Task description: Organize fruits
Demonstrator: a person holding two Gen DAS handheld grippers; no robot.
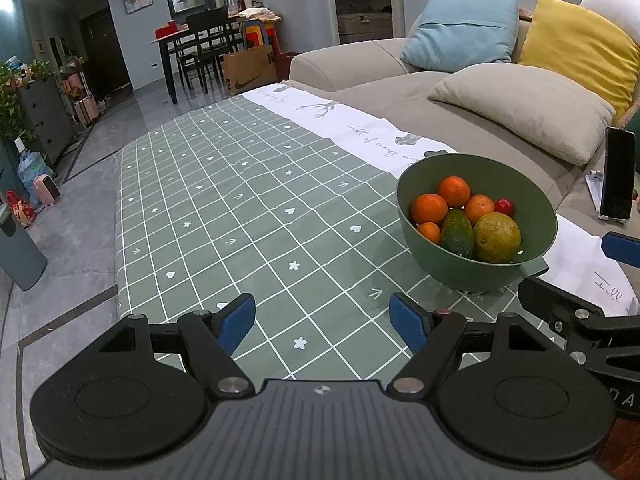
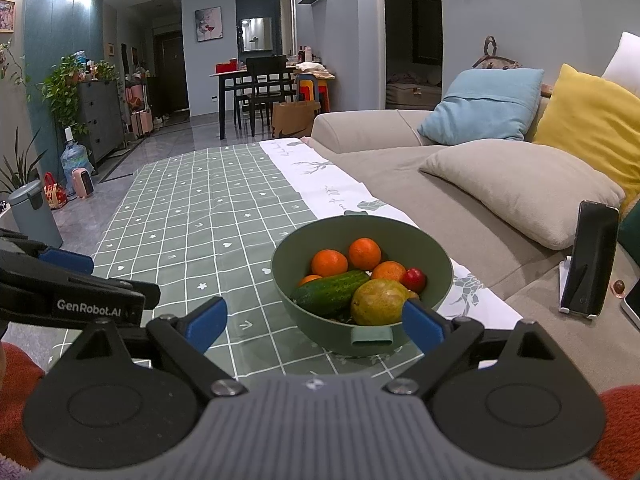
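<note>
A green bowl [image 1: 536,212] [image 2: 440,268] stands on the checked tablecloth. It holds several oranges [image 1: 429,208] [image 2: 329,262], a cucumber [image 1: 457,233] [image 2: 332,290], a yellow-green fruit [image 1: 497,237] [image 2: 380,301] and a small red fruit [image 1: 504,205] [image 2: 413,279]. My left gripper [image 1: 322,322] is open over the cloth, left of the bowl and nearer to me, with nothing between its fingers. My right gripper [image 2: 316,322] is open too, just short of the bowl's near rim, its right blue fingertip [image 2: 422,326] beside the bowl's handle tab.
The green checked tablecloth [image 1: 240,208] [image 2: 200,216] has a white printed border along the sofa side. A beige sofa [image 2: 440,184] with cushions lies to the right. A phone on a stand [image 1: 618,174] [image 2: 590,258] sits right of the bowl. Floor drops off at left.
</note>
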